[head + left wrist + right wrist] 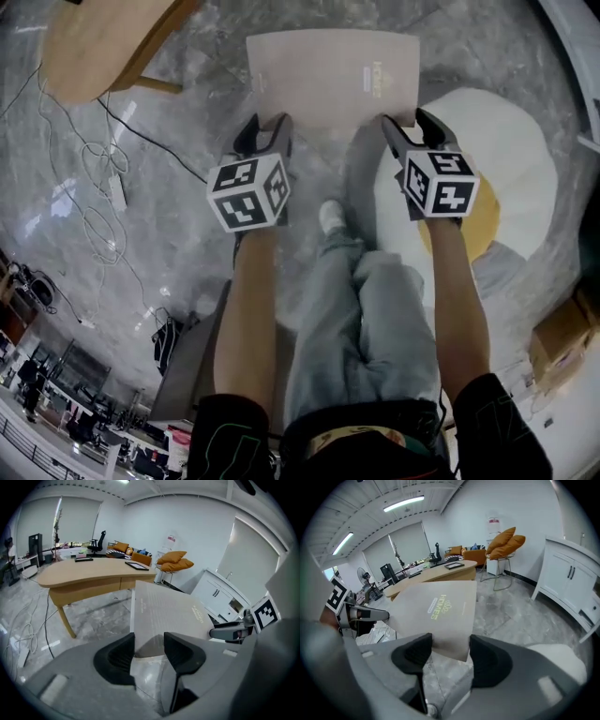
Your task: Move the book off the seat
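Grey marbled floor (178, 103) fills the head view. Over it, the left gripper (265, 124) has its jaws closed on the near left corner of the book (330, 75), and the right gripper (413, 120) is clamped on the near right corner. Each gripper view shows a corner pinched between dark pads. The tan book hangs flat in the air between them, cover up, clear of the round white seat (511, 155) at the right; only its right corner overlaps the seat's edge. A wooden desk (98, 47) stands at the upper left, with loose cables (94, 220) below it.
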`<state>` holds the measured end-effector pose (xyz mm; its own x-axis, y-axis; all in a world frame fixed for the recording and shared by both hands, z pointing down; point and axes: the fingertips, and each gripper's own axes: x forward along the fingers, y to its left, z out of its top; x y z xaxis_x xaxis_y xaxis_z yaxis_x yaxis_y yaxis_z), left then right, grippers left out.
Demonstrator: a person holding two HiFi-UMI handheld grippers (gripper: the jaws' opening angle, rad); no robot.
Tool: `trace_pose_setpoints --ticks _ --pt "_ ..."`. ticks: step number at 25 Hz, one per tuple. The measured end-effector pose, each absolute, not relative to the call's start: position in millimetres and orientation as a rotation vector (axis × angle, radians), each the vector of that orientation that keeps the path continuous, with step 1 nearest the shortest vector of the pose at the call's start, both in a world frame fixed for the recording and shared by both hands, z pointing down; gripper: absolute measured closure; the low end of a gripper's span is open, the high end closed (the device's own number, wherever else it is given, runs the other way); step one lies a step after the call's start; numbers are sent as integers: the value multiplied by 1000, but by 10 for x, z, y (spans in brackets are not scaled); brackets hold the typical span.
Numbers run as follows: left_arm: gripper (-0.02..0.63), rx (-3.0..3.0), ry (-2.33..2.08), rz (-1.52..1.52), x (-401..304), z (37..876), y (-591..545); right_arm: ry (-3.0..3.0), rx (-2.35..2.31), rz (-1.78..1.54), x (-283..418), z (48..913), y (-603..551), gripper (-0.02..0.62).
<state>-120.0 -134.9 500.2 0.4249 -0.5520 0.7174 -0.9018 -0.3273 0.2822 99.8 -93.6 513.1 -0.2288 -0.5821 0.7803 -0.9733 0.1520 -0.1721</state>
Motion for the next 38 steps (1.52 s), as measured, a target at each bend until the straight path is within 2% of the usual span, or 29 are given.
trace_pose_setpoints --ticks 10,13,18,27,38 --pt "426 1937 -1410 504 -1809 4657 -2459 -2013 1394 825 463 4838 -2296 341" --pt "460 1903 -1458 429 -1904 4621 -2978 -2076 1373 799 416 4818 -2849 341" --pt "462 1876 -1488 439 -1883 4525 -3696 -2093 1331 805 429 4767 -3661 341" --pt "462 1767 -1546 416 -2271 4572 -4541 -2133 1169 760 19 4758 -4795 341" --pt "459 1622 -1596 394 -3246 4804 -5296 -2152 1029 695 -999 4926 -5789 341"
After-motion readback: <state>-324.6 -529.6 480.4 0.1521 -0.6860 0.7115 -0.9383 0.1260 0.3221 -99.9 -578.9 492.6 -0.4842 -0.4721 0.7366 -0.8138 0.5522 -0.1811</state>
